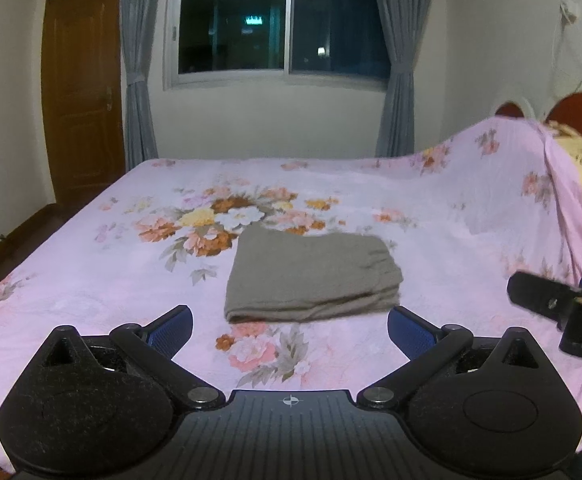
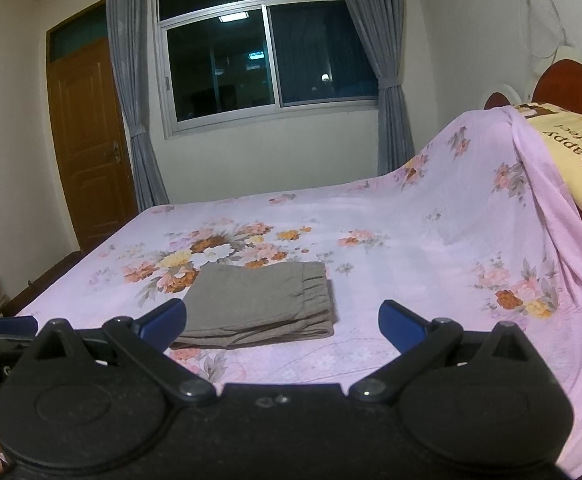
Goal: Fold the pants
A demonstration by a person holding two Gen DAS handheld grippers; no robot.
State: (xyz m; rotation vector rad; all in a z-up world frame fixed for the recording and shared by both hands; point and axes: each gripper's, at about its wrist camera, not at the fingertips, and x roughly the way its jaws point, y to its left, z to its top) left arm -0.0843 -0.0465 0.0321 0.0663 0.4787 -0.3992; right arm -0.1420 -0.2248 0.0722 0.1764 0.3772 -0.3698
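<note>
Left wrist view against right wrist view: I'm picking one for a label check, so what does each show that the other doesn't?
Only the left wrist view shows the right claw from outside, at its right edge. Only the right wrist view shows readable "happy" print on the pillow and a wooden strip of the left claw's side. Both share the folded grey pants on the floral bedsheet, window, curtains and door, with each view's own claw open and empty.

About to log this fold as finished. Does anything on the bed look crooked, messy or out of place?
Nothing stands out. The grey pants lie in a compact folded stack on the floral sheet. Left gripper and right gripper are open, clear of the pants.
</note>
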